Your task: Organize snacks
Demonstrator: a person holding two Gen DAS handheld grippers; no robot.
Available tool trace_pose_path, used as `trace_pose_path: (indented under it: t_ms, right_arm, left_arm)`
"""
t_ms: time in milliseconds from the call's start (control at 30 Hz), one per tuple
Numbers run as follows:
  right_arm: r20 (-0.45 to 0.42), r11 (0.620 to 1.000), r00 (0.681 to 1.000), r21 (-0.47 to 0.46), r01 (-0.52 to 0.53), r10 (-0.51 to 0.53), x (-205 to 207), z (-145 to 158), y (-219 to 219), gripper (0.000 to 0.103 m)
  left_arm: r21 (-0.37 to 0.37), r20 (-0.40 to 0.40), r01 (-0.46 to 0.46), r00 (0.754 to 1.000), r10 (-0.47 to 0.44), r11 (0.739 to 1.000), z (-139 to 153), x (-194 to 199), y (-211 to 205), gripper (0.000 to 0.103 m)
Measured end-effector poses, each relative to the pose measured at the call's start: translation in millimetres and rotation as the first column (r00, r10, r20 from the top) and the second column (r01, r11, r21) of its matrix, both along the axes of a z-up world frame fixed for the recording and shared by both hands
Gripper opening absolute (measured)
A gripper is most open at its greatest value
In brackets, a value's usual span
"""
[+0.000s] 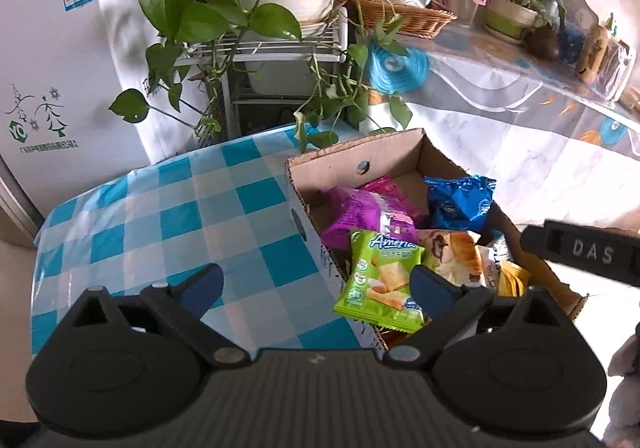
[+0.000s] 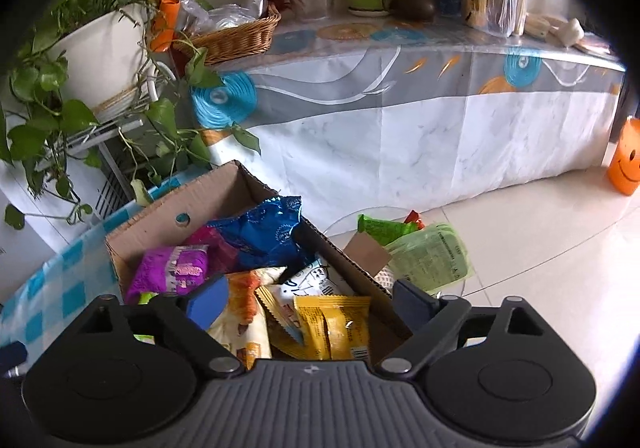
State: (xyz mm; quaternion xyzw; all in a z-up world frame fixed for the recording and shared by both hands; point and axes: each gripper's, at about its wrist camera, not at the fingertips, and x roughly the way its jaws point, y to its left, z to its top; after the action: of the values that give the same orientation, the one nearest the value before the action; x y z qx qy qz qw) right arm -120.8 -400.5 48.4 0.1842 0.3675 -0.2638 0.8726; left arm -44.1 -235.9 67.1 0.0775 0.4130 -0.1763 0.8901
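- Most snacks are judged already gathered: the cardboard box (image 1: 360, 164) at the desk's (image 1: 160, 208) right edge is filled with packets.
- A green wafer packet (image 1: 380, 280) is propped over the box's near wall, not yet settled inside.
- Further green packets (image 2: 420, 248) are seen beyond the box, apparently off the desk; these seem left to collect.
- The packets look crinkly, light and loosely heaped.
- The left claw (image 1: 316, 284) is held wide and empty; the right claw (image 2: 308, 300) likewise, above the box.
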Motion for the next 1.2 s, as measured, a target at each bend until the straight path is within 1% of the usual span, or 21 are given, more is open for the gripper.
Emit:
trace_pose_path:
  t_ms: [233,333,433,700,867,1200]
  right_arm:
    - [-0.04,1.0,0.999,-0.004,-0.024,0.024,1.1,-3.0,2.8,0.094]
    - [-0.051,0.999,0.998,-0.012,-0.034,0.034,1.9,-3.5,3.7,0.094]
    - [-0.064,0.999,0.997,0.002,-0.05,0.05,2.9,-5.2,4.1,0.094]
    - [-0.068,0.998,0.996,0.013,-0.06,0.061,5.5,-4.8,2.9,0.096]
    - [-0.085,0.998,0.994,-0.009,-0.063,0.062,7.5,-5.5,4.2,0.096]
    - [-0.081,0.998,0.995,-0.006,-0.062,0.061,8.1,-4.9,3.5,0.096]
  left_arm:
    - [0.023,0.011,-0.026,1.0,0.026,0.999,4.3,4.3,-1.3,0.101]
    - [0.025,-0.001,-0.032,0.999,0.032,0.999,4.5,6.4,-4.0,0.102]
    - [0.037,-0.01,-0.035,0.999,0.035,0.999,4.1,7.7,-8.2,0.102]
    - [0.077,-0.019,-0.047,0.999,0.049,0.996,2.6,9.7,-15.4,0.102]
    - [0.096,-0.014,-0.047,0.999,0.048,0.994,2.9,10.2,-17.5,0.102]
    - [0.114,-0.005,-0.045,0.999,0.046,0.993,4.0,9.6,-18.5,0.102]
